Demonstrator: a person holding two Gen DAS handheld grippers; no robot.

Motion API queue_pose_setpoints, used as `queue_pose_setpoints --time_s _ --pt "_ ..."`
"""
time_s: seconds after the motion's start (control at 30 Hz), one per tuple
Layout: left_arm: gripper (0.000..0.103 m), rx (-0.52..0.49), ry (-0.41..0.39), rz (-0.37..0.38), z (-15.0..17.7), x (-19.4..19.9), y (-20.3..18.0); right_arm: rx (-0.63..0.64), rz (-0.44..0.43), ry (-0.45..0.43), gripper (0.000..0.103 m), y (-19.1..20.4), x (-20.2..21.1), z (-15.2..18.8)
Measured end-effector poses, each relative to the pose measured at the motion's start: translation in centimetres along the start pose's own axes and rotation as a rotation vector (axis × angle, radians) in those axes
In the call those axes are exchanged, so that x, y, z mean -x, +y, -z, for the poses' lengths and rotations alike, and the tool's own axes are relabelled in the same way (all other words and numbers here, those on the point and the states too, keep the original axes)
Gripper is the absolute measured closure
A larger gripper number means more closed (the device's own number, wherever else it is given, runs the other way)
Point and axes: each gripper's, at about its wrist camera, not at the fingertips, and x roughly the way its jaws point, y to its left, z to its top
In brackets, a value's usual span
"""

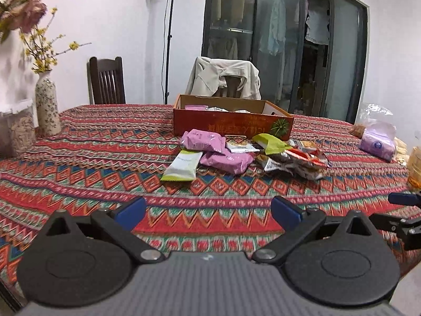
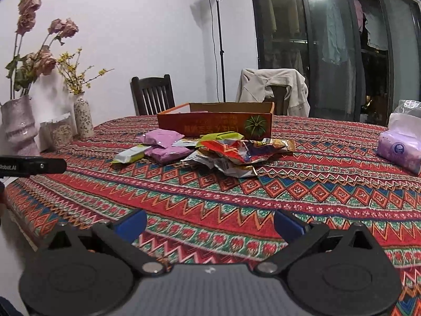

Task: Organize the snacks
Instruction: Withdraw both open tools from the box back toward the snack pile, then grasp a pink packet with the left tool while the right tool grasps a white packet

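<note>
Snack packets [image 1: 244,155] lie in a loose heap near the middle of a table covered with a red, zigzag-patterned cloth [image 1: 105,163]. Among the heap are two pink packets [image 1: 204,140], a white and green bar wrapper [image 1: 181,166] at its left edge, a lime-green packet [image 1: 271,143], and several crumpled red and silver wrappers [image 2: 236,155] on its right side. Just behind the heap stands an open orange cardboard box [image 1: 231,125]; a few packets show over its rim, though which ones they are is hard to make out.

Both tools hover low over the near part of the table, well apart from the heap. The left gripper [image 1: 209,209] has its blue-tipped fingers spread wide with nothing between them. The right gripper [image 2: 210,223] is likewise spread wide and empty.

At the left side of the table stands a floral vase [image 2: 83,118] with yellow sprigs, and a larger pale vase [image 2: 18,123] holding dried pink roses. On the right sits a purple tissue pack [image 2: 400,150]. Behind the table are a dark wooden chair [image 2: 152,94] and a second chair draped with a beige jacket [image 2: 273,87].
</note>
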Motion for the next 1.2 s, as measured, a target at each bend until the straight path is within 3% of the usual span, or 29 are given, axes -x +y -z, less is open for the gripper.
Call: queue_pose_setpoints --time_s 0.13,0.47,0.67,0.73,0.87,0.93,1.0,1.03,1.2 --pt "0.000 -0.012 0.025 0.052 -1.9 -3.3 -0.9 0.003 0.029 -0.006 0.000 -1.3 -2.0 -1.5" --pt "0.004 -0.096 0.028 0.023 -7.4 -14.8 -0.9 0.078 0.081 -0.046 0.001 -6.5 -9.3 -8.5" --pt "0.004 -0.194 0.101 -0.013 -8.4 -22.1 -0.4 -0.039 0.082 0.041 0.002 -11.9 -17.5 -12.6" --pt "0.004 -0.191 0.117 -0.014 -8.4 -23.4 -0.1 -0.057 0.099 0.074 0.009 -12.7 -20.3 -13.1" --pt "0.005 -0.145 0.141 0.001 -8.3 -25.0 0.9 -0.075 0.107 0.147 0.010 -13.4 -25.4 -13.1" --pt "0.013 -0.118 0.151 0.014 -8.1 -25.4 1.4 -0.060 0.127 0.171 0.012 -13.2 -27.1 -12.6" --pt "0.025 -0.093 0.152 0.036 -8.1 -25.6 1.8 -0.048 0.132 0.192 0.014 -13.1 -28.0 -12.2" --pt "0.026 -0.082 0.153 0.045 -8.1 -25.7 1.9 -0.041 0.137 0.204 0.021 -13.1 -28.3 -11.9" --pt "0.033 -0.086 0.130 0.028 -8.2 -25.2 1.8 -0.054 0.166 0.200 0.033 -14.1 -28.4 -11.8"
